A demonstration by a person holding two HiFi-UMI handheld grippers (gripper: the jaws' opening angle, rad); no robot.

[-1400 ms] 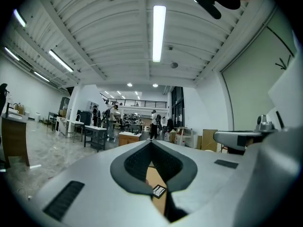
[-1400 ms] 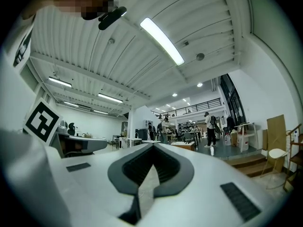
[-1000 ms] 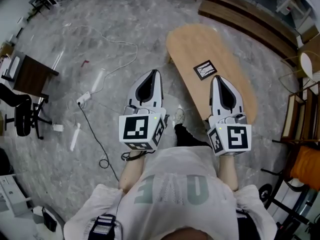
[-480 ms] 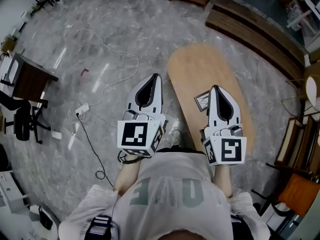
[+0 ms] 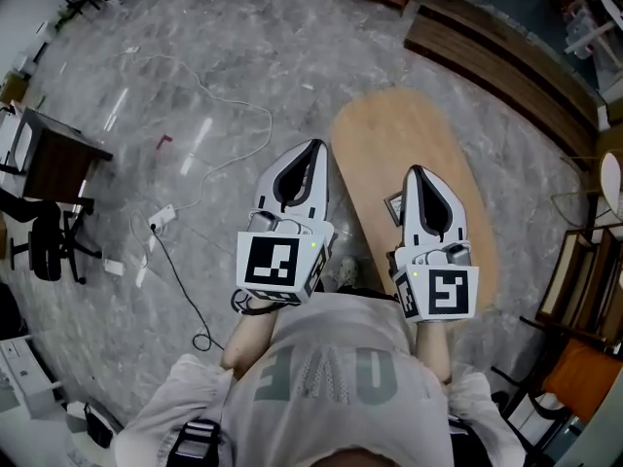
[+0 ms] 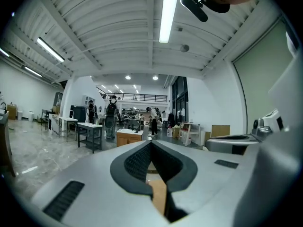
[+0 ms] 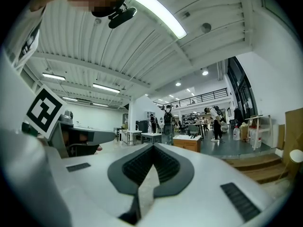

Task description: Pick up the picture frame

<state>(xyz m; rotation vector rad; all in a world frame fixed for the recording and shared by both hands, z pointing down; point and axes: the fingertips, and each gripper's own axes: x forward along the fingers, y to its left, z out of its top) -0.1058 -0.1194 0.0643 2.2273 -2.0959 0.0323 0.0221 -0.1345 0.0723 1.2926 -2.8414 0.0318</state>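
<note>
**Ana:** What are your jaws doing?

**Ben:** You are holding the left gripper (image 5: pixel 313 150) and the right gripper (image 5: pixel 417 173) out level in front of you. Both pairs of jaws are pressing shut on nothing.

**Ana:** Where is the picture frame (image 5: pixel 393 205) lying?

**Ben:** It is lying flat on the oval wooden bench (image 5: pixel 389 129), peeking out from under the right gripper. Nothing is touching it. So I think the job is only starting. You are not gripping it yet, and opening the jaws, reaching down, closing and lifting are all left.

**Ana:** Is anything getting in your way?

**Ben:** Nothing else is sitting on the part of the bench you can see. The left gripper is hanging over the floor beside it. Farther off, a white cable (image 5: pixel 255 105) and a power strip (image 5: pixel 162 215) are lying on the floor. A dark desk (image 5: pixel 58 149) is standing at the left, and a long wooden step (image 5: pixel 496 52) is running past the bench's far end.
</note>
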